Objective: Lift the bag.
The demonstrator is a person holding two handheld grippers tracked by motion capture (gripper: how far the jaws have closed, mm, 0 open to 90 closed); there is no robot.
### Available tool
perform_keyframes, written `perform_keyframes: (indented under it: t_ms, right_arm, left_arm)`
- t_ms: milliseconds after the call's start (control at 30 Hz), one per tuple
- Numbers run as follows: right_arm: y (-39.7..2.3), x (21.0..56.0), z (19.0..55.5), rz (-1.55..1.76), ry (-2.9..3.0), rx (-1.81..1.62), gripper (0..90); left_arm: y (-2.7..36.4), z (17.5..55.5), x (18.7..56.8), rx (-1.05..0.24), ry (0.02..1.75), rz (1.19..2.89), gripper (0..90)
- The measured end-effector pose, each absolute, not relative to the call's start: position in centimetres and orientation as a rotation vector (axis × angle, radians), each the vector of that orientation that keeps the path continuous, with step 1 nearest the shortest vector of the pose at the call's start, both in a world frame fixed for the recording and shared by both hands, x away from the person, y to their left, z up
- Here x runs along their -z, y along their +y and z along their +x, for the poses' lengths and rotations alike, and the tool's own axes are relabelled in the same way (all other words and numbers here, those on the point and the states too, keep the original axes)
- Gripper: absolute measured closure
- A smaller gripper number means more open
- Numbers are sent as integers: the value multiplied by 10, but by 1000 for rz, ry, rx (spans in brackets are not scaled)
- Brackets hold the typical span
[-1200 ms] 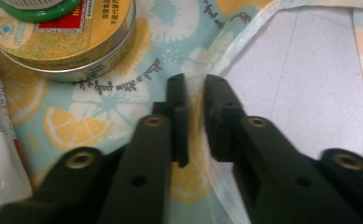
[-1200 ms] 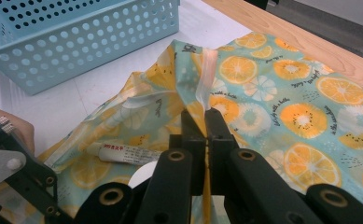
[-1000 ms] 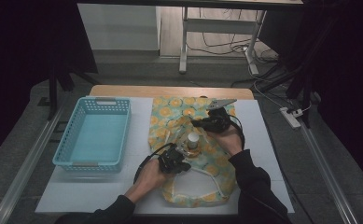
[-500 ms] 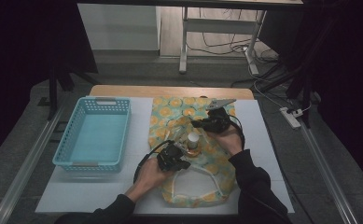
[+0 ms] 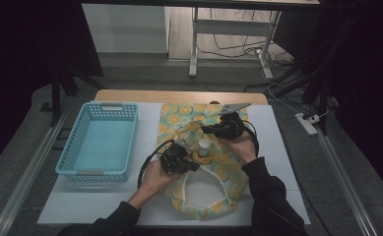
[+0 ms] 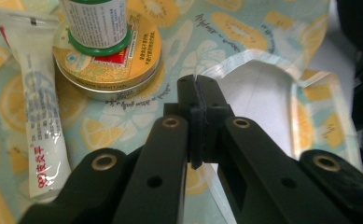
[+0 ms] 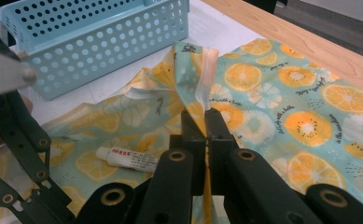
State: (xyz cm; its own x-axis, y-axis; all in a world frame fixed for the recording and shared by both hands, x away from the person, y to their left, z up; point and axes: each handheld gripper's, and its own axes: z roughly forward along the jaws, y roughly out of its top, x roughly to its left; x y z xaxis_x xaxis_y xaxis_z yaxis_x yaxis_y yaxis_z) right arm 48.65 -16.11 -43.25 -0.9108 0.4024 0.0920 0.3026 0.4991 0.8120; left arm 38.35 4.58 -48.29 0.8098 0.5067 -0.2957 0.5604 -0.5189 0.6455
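High view: fruit-print cloth [image 5: 228, 169] on worktop [image 5: 100, 206], left gripper [image 5: 176, 158] jaws together, empty; right gripper [image 5: 213, 130] jaws clamped on cloth edge.

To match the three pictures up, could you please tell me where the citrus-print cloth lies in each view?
High view: the citrus-print cloth lies in the middle of the table, under both hands.
Left gripper view: it spreads across the picture beyond the jaws.
Right gripper view: it covers the centre and right, and a fold rises from the shut right tool.
Shared landmark: the white tube lying on it, seen in both gripper views.
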Motion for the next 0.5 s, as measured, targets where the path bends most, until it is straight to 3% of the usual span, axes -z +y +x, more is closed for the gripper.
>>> perform_keyframes:
  t_ms: [500]
  right_arm:
    - [-158,420,481,604,2617,-1442,898]
  left_arm:
    - [65,388,442,69,747,2141,900]
